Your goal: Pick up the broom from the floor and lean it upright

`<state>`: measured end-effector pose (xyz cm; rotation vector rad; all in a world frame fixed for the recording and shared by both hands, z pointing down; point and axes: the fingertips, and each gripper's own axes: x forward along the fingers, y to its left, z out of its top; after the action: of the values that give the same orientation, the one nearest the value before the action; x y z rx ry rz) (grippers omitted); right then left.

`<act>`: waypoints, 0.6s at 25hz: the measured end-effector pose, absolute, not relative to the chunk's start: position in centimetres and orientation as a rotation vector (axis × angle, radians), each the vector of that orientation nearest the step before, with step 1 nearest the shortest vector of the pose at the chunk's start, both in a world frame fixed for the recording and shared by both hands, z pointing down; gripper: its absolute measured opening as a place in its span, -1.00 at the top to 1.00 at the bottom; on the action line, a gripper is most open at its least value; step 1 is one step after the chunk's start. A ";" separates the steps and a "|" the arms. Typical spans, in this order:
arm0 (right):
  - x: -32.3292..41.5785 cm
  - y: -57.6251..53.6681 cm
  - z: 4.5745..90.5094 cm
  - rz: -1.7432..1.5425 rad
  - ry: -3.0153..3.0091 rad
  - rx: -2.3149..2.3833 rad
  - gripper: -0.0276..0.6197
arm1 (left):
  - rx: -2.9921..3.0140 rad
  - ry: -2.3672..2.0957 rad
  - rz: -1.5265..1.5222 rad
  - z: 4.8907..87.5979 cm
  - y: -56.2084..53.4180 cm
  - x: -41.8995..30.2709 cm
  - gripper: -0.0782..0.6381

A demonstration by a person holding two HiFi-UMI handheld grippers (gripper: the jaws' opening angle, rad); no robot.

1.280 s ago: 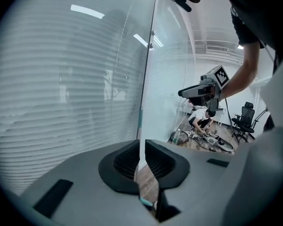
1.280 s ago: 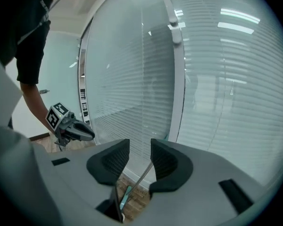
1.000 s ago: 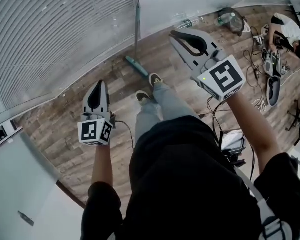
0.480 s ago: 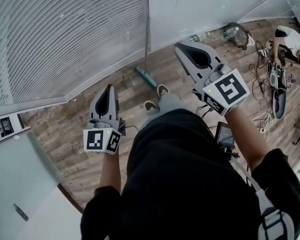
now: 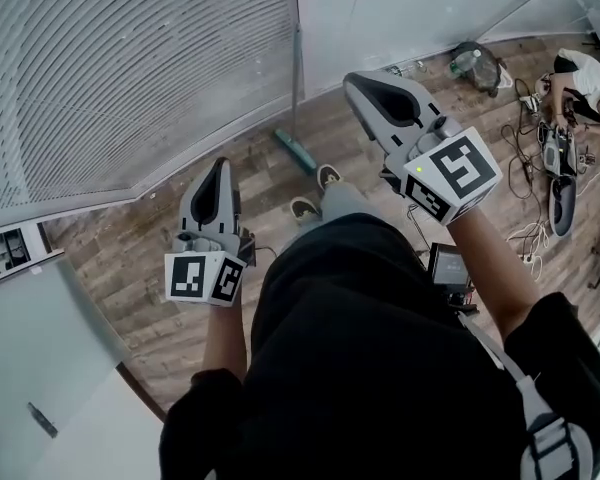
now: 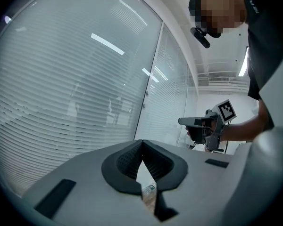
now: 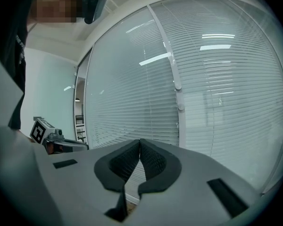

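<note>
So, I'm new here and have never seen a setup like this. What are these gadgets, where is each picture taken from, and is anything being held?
There's no robot here. A person holds a two-jaw gripper in each hand. The head view comes from a camera on the person's head looking down. It shows the left gripper and the right gripper above a wood floor. The other two pictures come from a camera riding on each gripper, looking along its jaws. Both pairs of jaws are closed and hold nothing. The broom leans upright against the glass wall, with its green head on the floor. Another person sits at the far right.
</note>
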<state>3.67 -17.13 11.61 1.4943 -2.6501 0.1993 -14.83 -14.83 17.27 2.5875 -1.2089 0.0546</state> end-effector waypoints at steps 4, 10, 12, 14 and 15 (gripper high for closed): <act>3.8 -17.3 11.4 0.202 -2.657 1.518 0.86 | 2.591 -1.213 0.045 16.9 -14.8 -15.2 0.73; 4.1 -17.4 11.2 0.199 -2.656 1.532 0.86 | 2.586 -1.198 0.035 16.6 -15.2 -15.0 0.73; 4.1 -17.3 11.2 0.185 -2.655 1.536 0.86 | 2.594 -1.193 0.033 16.5 -15.3 -14.9 0.73; 4.0 -17.3 11.2 0.177 -2.653 1.542 0.86 | 2.599 -1.187 0.035 16.5 -15.5 -14.8 0.73; 3.9 -17.3 11.3 0.180 -2.653 1.544 0.86 | 2.599 -1.184 0.037 16.6 -15.5 -14.8 0.73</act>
<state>3.90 -17.30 11.25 1.5441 -2.6531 0.1796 -14.81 -15.47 16.57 2.5993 -1.1840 0.0368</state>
